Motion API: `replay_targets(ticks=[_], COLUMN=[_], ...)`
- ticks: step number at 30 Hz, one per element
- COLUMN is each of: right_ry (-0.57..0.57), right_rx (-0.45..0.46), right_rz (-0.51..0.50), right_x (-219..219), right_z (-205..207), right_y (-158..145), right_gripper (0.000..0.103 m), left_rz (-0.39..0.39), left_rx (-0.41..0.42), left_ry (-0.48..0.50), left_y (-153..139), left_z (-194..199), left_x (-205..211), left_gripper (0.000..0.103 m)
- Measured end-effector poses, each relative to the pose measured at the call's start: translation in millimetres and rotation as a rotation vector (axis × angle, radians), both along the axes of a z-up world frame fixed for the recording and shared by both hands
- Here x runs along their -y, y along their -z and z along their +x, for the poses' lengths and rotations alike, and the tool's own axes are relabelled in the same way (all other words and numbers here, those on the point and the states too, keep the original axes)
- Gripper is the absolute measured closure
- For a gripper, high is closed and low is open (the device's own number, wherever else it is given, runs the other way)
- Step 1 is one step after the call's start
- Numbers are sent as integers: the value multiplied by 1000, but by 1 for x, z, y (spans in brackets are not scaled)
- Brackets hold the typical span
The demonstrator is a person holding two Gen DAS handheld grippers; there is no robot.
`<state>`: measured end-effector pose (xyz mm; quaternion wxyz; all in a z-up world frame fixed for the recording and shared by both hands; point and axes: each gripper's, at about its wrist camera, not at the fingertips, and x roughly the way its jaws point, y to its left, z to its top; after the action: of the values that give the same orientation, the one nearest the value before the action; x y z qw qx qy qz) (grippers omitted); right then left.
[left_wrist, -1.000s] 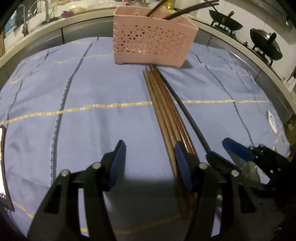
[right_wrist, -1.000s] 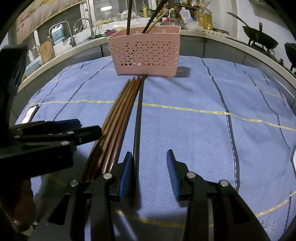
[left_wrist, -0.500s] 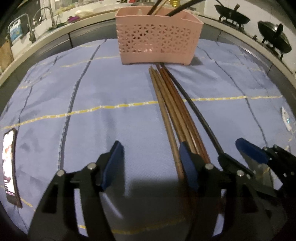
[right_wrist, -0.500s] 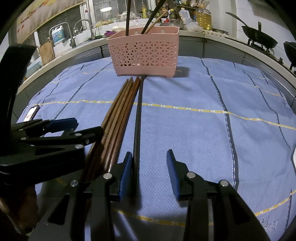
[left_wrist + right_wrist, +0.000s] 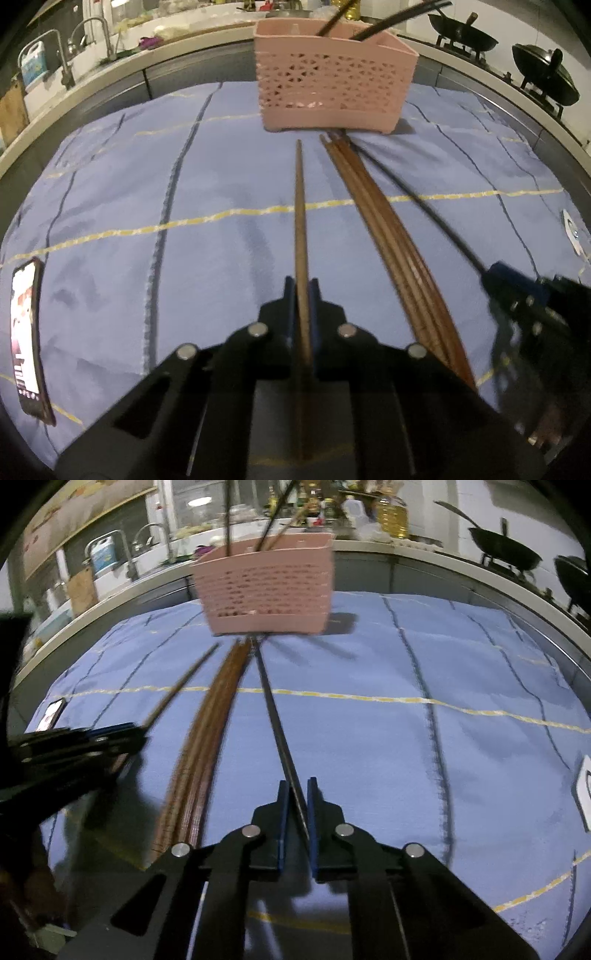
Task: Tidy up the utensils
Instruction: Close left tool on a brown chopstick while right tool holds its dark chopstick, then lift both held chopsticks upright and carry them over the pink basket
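My left gripper (image 5: 302,286) is shut on one brown wooden chopstick (image 5: 300,206), whose far tip points at the pink perforated utensil basket (image 5: 332,92). To its right, several more brown chopsticks (image 5: 388,236) lie bundled on the blue cloth. In the right wrist view my right gripper (image 5: 295,794) is shut on a thin black chopstick (image 5: 271,709) that runs toward the basket (image 5: 267,590). The brown bundle (image 5: 207,738) lies to its left. The basket holds a few upright dark utensils.
A blue checked cloth (image 5: 110,206) covers the counter. A phone (image 5: 27,343) lies on it at the left edge and a white tag (image 5: 571,230) at the right. A sink with faucets (image 5: 88,40) sits back left, woks (image 5: 543,74) back right.
Both grippers have shut. The left one closed on a single brown chopstick, now apart from the bundle. The right one closed on the black chopstick, which now points slightly away from the bundle.
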<state>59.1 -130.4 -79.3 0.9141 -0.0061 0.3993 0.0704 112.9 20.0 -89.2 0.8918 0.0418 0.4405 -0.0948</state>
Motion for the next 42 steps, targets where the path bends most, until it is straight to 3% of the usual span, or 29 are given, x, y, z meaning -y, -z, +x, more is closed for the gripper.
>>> replay_targets(ticks=[7,13,14,18,19,31,33,38,40,42], right_ry=[29,31,27,-12,-20,-100,-108,-131,-148,-157], right_rx=[-22,-51,-56,-78,-85,-116,-118,-103,-111,-126], right_rz=[-8,25,31,23,22,-11,-19,-26,-22,14], right_x=[19,20,19,14,13,-12,-18,-30,-33,-32], right_z=[-23,-23,-22,-15,-12,54,73,112,120,120], right_y=[1,0,0,-2,-3,-9,-11,-13,-14,-18], right_gripper=[93,92,92,90,90,89,88,89,97,97], left_rz=[-53,-39,-45,-86,-82,-11,3,23,-29,-73], left_rx=[-24,-22,-27,-47,-45,-48,-50,-36,-70,-70], left_ry=[19,19,22,34,33,49,46,37,41,33], left_y=[1,2,2,-2,-2,-6,-6,-9,-11,-17], left_z=[-17,-20,-18,-6,-3,53,63,82,88,87], left_x=[-36,-38,-38,-41,-40,-26,-24,-20,-24,-31], left_gripper=[95,95,93,60,58,58,61,97,98,98])
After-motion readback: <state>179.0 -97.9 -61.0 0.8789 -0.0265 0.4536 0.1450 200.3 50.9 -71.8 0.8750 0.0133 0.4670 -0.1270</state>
